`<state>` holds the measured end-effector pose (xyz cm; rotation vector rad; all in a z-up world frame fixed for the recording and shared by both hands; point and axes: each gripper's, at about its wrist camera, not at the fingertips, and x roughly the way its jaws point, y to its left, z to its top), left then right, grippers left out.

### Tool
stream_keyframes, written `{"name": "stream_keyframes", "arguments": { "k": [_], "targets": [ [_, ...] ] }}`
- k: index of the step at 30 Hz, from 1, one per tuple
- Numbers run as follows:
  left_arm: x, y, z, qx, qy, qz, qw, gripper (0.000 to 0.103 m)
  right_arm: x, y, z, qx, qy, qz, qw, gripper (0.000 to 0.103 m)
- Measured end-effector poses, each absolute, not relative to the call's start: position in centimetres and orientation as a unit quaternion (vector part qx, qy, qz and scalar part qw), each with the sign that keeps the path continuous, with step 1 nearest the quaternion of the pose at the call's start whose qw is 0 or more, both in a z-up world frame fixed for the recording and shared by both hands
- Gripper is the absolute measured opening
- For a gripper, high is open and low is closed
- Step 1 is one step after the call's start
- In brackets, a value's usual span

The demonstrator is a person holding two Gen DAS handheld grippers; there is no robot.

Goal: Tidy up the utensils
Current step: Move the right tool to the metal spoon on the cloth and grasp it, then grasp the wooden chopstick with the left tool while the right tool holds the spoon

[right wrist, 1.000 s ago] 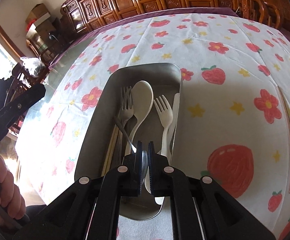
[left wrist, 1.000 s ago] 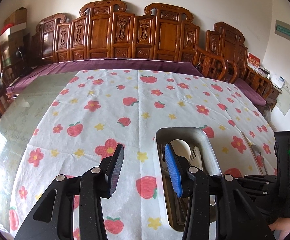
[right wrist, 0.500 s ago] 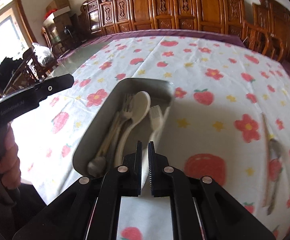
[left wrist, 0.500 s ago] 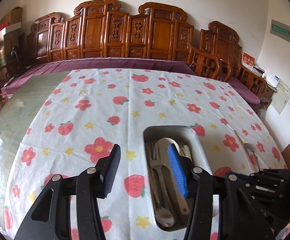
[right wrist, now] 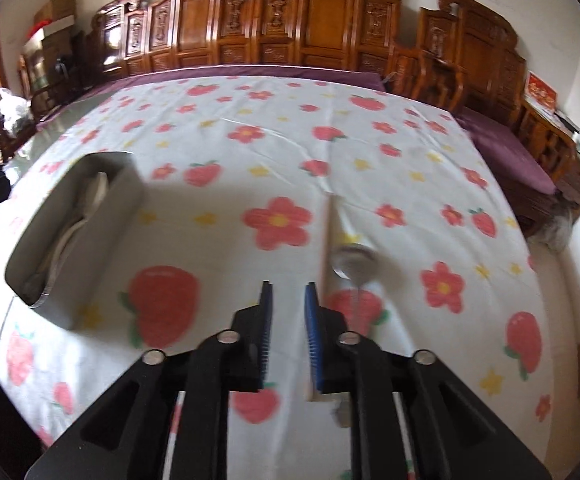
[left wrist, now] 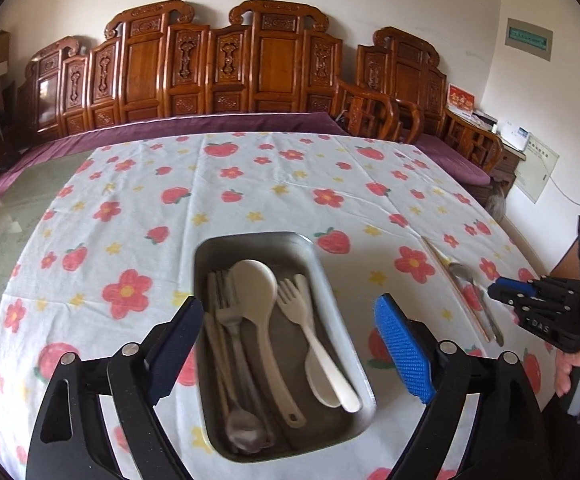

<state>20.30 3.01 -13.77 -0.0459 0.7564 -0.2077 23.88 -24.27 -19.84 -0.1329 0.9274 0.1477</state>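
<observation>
The left gripper hangs over the metal tray, its jaws wide apart after just opening, nothing between them. In the tray lie a cream spoon, a cream fork and grey cutlery. To the right of the tray, the right gripper has jaws slightly parted, just opening and empty, above the tablecloth beside a metal spoon and chopstick.
</observation>
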Motion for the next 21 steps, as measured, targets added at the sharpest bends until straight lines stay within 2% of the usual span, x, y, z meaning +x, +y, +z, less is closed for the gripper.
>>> {"name": "stream_keyframes", "arguments": {
  "k": [19,21],
  "targets": [
    [19.7,-4.4,-15.8,0.004,0.395,-0.141,0.908,0.086,27.3,-27.7,-25.3,-0.062,0.481,0.078,0.871,0.024],
    [19.9,-4.8,-16.1,0.004,0.4,-0.141,0.905,0.086,27.5,-27.9,-25.4,-0.061,0.479,0.08,0.872,0.016]
  ]
}}
